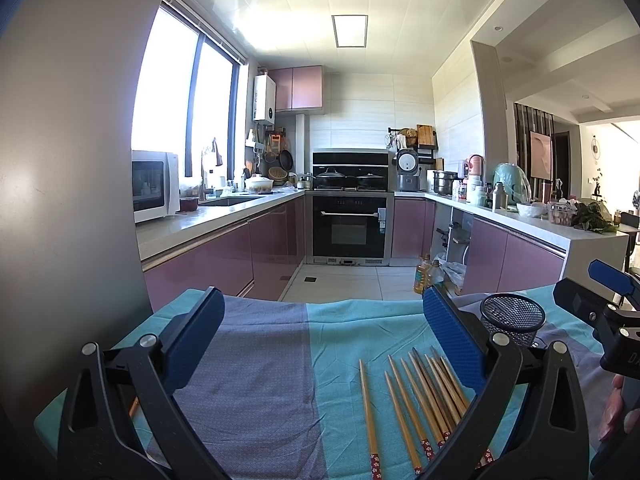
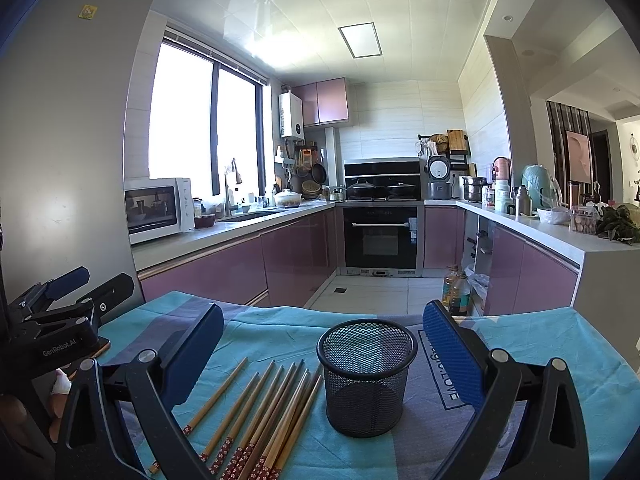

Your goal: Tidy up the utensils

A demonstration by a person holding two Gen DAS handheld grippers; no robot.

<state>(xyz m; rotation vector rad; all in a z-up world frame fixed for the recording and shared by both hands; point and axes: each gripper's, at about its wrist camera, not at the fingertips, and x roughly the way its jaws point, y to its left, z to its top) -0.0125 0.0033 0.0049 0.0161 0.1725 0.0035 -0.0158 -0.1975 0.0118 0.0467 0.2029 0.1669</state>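
Note:
Several wooden chopsticks with red patterned ends lie side by side on a teal and grey cloth. They also show in the right wrist view. A black mesh cup stands upright and empty just right of them; it also shows in the left wrist view. My left gripper is open and empty above the cloth, its right finger over the chopsticks. My right gripper is open and empty, with the cup between its fingers' line of sight.
The cloth-covered table ends at its far edge, with kitchen floor beyond. A grey fridge wall stands at the left. Oil bottles sit on the floor by purple cabinets.

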